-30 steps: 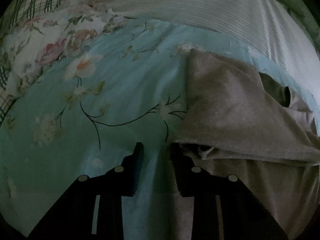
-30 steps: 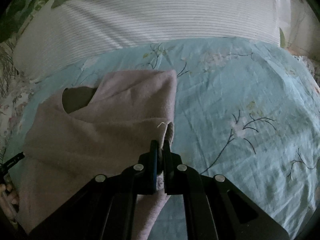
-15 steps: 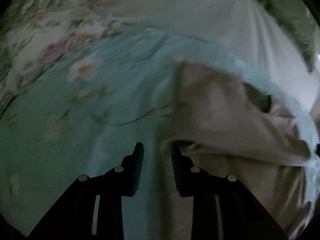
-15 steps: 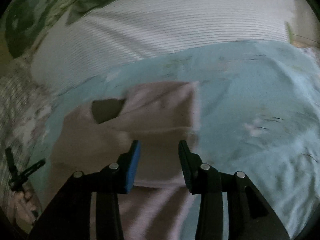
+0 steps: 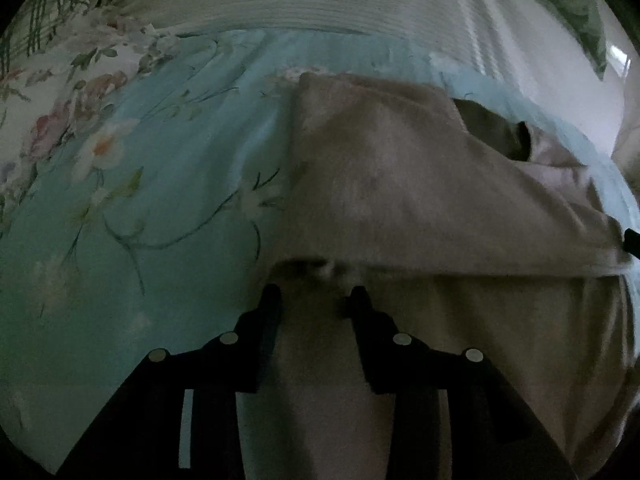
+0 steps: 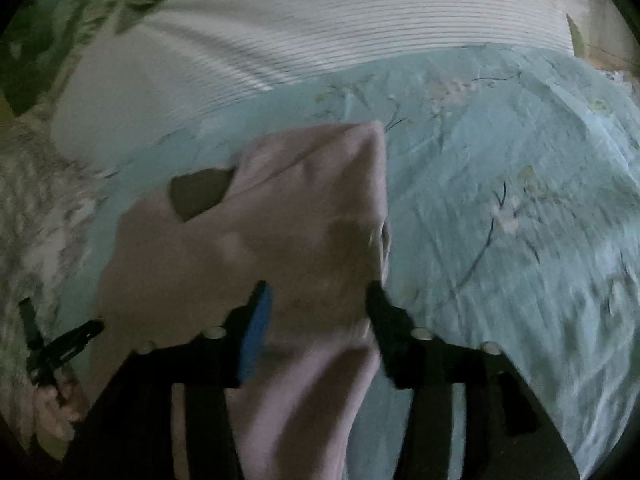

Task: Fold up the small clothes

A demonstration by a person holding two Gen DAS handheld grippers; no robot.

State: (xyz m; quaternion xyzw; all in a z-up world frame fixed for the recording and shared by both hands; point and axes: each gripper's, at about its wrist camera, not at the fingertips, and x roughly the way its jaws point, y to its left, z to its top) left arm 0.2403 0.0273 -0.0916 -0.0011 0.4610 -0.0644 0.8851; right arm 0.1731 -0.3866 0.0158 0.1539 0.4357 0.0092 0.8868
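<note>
- The right gripper (image 6: 316,292) has just been spreading its jaws; they stand released, with the folded pale pink-grey knit garment (image 6: 280,240) lying between and under them, not pinched.
- The left gripper (image 5: 314,294) has also just widened its jaws; they are parted over the garment's near fold edge (image 5: 320,266), and the pads do not appear to press on it.
- The garment lies on the bed's light blue floral sheet (image 6: 500,208), its upper half laid over the lower, a dark neck opening (image 6: 200,192) showing near the far edge.
- Risk: a jaw tip pulling away low could snag the loose top layer and drag the fold open, since soft knit clings and nothing pins it.
- Risk: the folded edge looks slightly puffed near the left jaws, so it may spring back or lie uneven unless pressed flat.
- Risk: closing on only one layer for the next fold would skew the stack.
- Beyond the garment, a white ribbed pillow (image 6: 320,32) borders the sheet and limits room to slide the garment away.
- A floral pink-and-white bedcover (image 5: 60,92) lies to the left, well apart.
</note>
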